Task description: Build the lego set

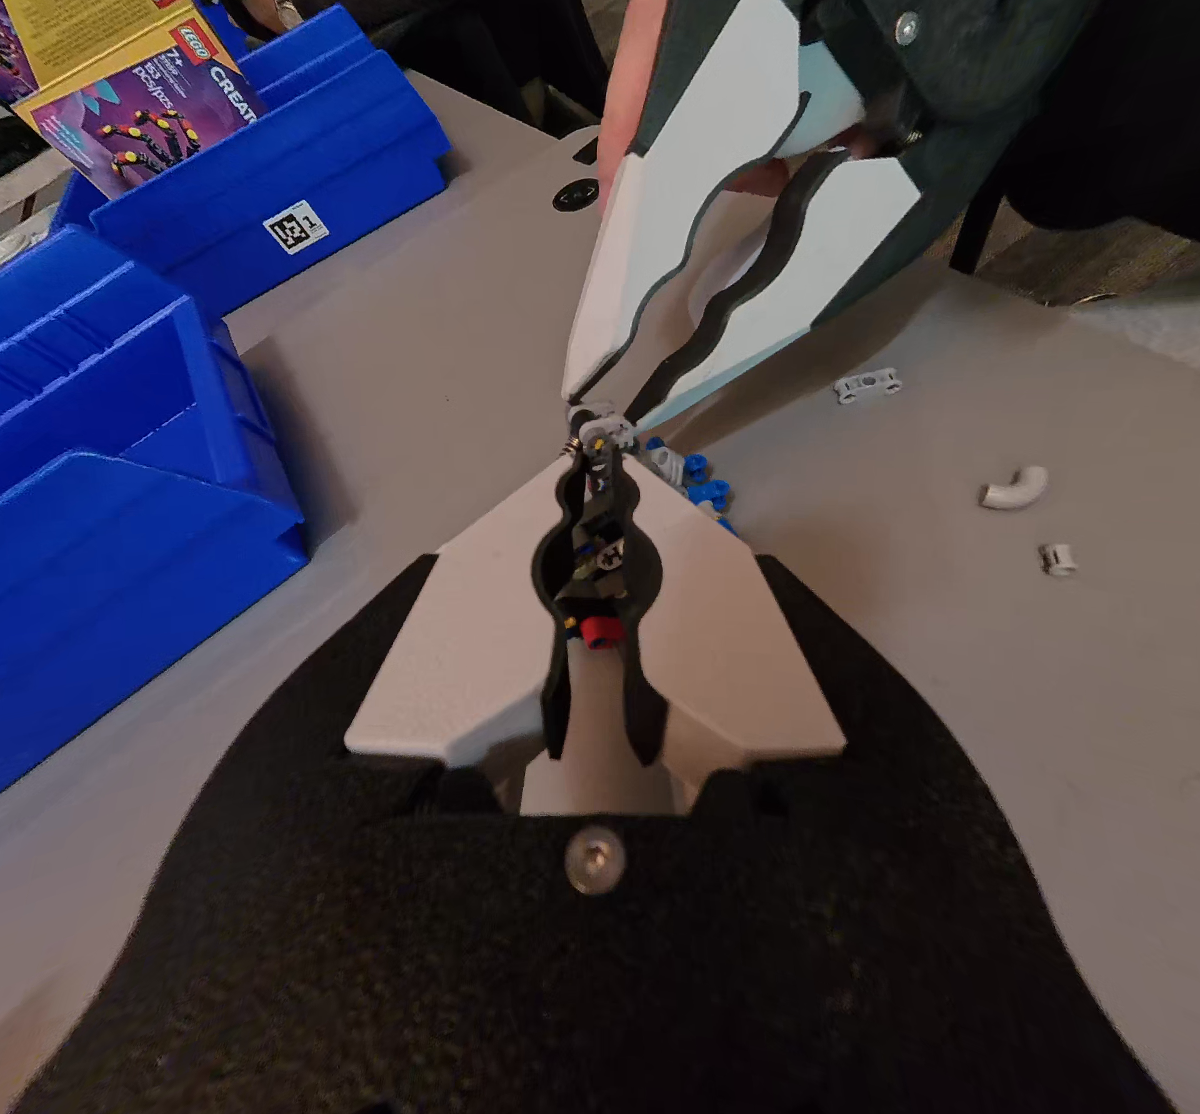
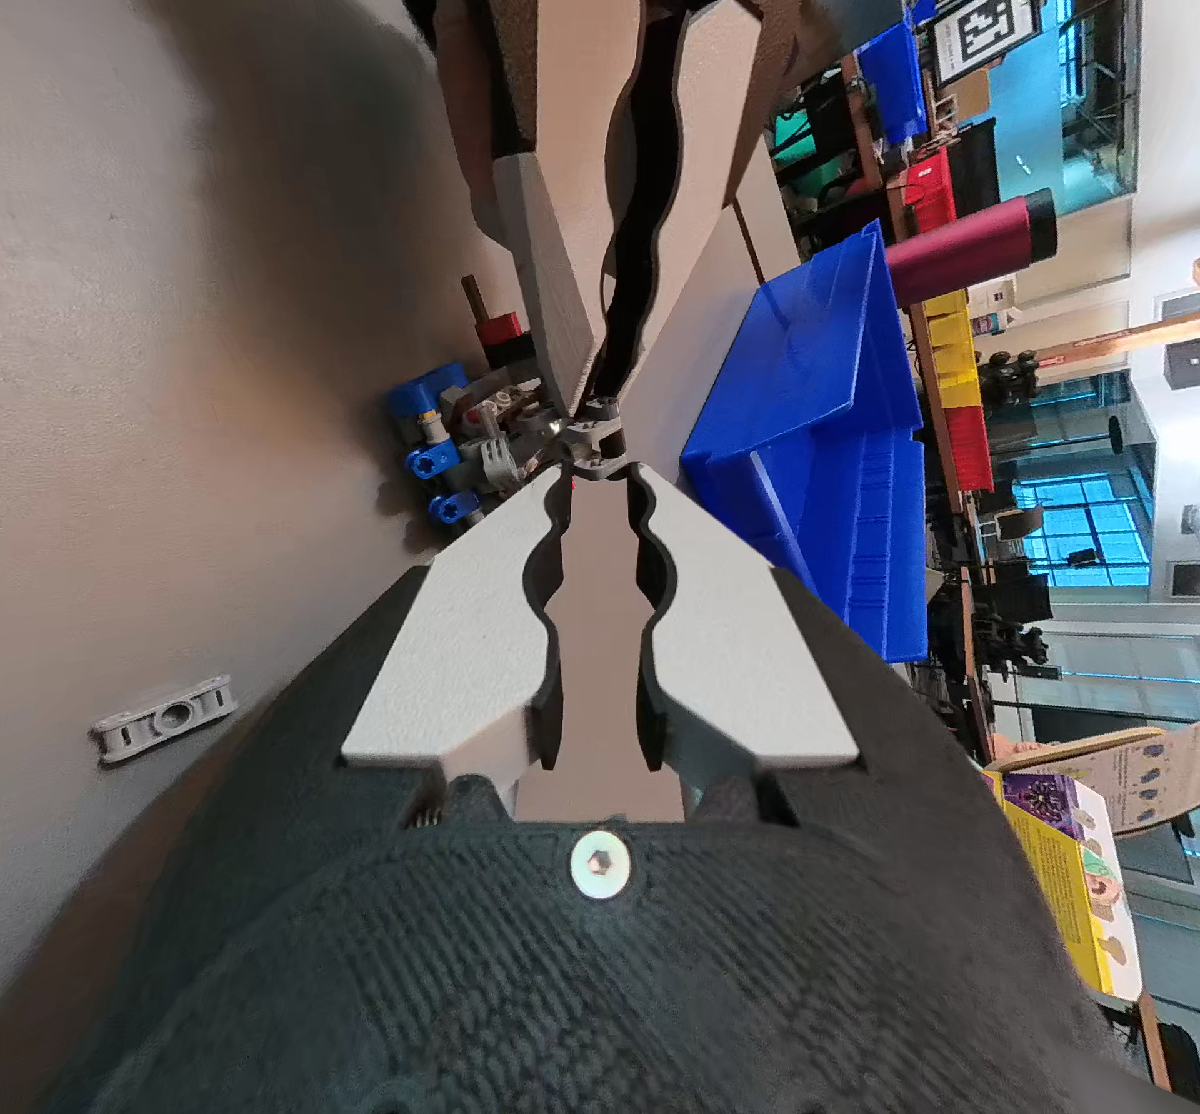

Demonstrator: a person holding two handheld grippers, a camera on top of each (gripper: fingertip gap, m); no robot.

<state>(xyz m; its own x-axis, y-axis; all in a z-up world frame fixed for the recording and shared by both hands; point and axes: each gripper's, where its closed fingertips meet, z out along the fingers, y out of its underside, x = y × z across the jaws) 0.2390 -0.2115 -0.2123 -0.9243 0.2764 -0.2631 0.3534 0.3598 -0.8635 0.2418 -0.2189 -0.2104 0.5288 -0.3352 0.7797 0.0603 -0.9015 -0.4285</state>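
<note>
Left gripper point(image 1: 600, 466) pinches brick model point(image 1: 600, 563) tight. Right gripper point(image 2: 594, 472) squeezes grey connector piece point(image 2: 594, 440) at model's tip. Both just above grey table point(image 1: 402, 381). Looks like piece being pressed on; needs straight, gentle push.

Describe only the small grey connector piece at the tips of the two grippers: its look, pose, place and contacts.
The small grey plastic connector piece is a short toy-brick link with round holes and forked ends, matte light grey. It sits raised off the grey table, at the end of a mixed brick assembly of blue, grey, red and black parts. The right gripper has its fingertips on either side of it; the left gripper is closed on the assembly right behind it.
</note>
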